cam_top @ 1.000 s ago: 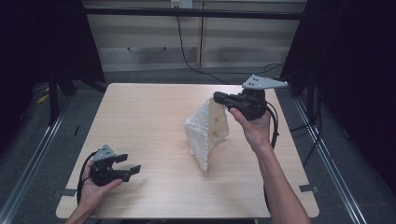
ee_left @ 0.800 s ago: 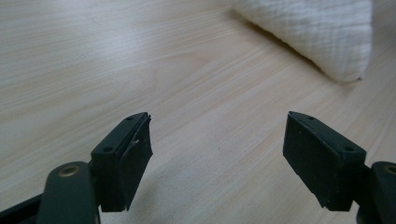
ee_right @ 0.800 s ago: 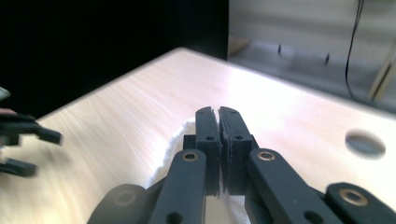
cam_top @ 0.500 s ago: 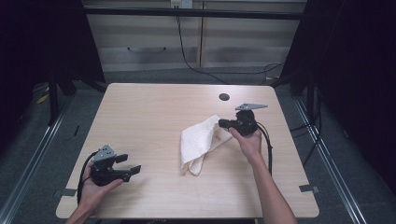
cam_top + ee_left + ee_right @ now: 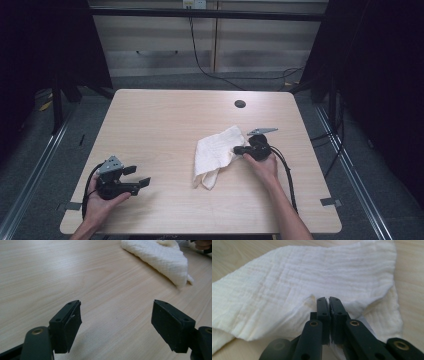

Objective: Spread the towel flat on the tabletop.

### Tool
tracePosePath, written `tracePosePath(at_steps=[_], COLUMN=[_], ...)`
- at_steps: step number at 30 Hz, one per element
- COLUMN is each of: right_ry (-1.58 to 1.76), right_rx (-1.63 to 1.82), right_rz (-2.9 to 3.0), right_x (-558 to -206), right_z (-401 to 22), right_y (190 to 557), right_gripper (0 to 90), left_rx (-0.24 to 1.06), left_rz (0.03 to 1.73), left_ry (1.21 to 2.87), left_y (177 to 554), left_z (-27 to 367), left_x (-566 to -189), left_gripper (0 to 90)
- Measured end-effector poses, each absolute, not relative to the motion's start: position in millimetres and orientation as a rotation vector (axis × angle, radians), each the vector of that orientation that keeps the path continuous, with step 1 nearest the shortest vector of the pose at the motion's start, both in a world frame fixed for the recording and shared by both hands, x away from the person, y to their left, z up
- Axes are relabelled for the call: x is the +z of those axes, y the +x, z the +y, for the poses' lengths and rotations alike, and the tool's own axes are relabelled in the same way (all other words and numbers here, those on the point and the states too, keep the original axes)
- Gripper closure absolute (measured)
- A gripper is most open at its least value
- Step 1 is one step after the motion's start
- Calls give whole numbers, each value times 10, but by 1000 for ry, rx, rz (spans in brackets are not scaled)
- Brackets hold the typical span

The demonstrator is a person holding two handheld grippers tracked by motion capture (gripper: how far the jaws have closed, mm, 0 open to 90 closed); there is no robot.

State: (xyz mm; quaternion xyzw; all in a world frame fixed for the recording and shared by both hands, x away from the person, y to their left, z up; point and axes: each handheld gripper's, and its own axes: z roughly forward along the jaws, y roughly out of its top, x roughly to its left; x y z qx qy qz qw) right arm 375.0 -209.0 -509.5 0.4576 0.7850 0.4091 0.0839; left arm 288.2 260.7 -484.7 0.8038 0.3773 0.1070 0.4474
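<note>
Cloth: we see the white cloth point(image 5: 216, 155) lying crumpled on the wooden surface point(image 5: 165, 120), right of centre, folded over itself.
Right gripper: our right gripper point(image 5: 239, 149) sits at the cloth's right edge; its fingers point(image 5: 323, 308) are pressed together on a fold of the fabric, which spreads out beyond them.
Left gripper: our left gripper point(image 5: 141, 176) rests near the front left corner, fingers point(image 5: 66, 325) wide apart with nothing between them, well apart from the cloth point(image 5: 160, 257).
</note>
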Motion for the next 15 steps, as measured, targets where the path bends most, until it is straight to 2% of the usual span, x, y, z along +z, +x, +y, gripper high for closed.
tracePosePath(at_steps=[8, 10, 15], right_ry=[1370, 1360, 1360], right_rx=[1227, 1222, 1221], right_rz=[2352, 2362, 2366], right_x=[-5090, -5084, -5078], right_z=[-2291, -2301, -2363], right_y=[3430, 3373, 3204], right_gripper=[879, 879, 879], left_rx=[250, 227, 208], left_rz=[924, 913, 842], left_ry=[2004, 2005, 2031], left_y=[2876, 2867, 2811], left_z=[2542, 2520, 2417], left_x=[-4857, -4855, -4835], left_gripper=[250, 318, 343])
